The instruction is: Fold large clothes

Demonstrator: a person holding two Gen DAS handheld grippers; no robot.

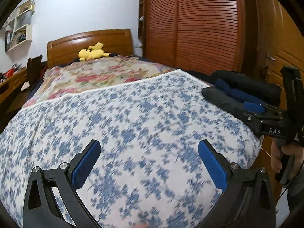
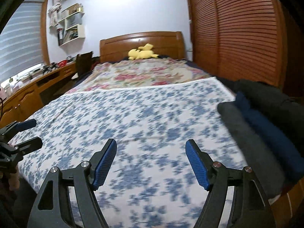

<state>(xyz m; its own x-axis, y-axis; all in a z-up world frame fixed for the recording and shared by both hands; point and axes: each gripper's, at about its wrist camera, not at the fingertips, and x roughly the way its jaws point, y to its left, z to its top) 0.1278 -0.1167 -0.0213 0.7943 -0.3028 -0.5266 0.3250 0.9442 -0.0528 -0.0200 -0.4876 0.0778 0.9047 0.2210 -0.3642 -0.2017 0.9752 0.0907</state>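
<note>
A stack of folded dark clothes (image 1: 245, 89), grey, navy and black, lies at the right edge of the bed (image 2: 269, 121). My left gripper (image 1: 149, 144) hovers open over the blue-and-white patterned sheet (image 1: 133, 114) with nothing between its blue pads. My right gripper (image 2: 151, 143) is also open and empty above the same sheet (image 2: 133, 114). In the left wrist view the right gripper (image 1: 250, 107) shows side-on right beside the stack, with a hand (image 1: 285, 155) on its grip. In the right wrist view the left gripper (image 2: 33, 133) is at the far left, open.
A floral blanket (image 2: 148, 76) covers the far half of the bed, with a yellow plush toy (image 2: 142, 54) at the wooden headboard (image 2: 140, 39). A slatted wooden wardrobe (image 2: 237, 34) stands along the right. A desk (image 2: 38, 83) and wall shelves (image 2: 71, 28) are on the left.
</note>
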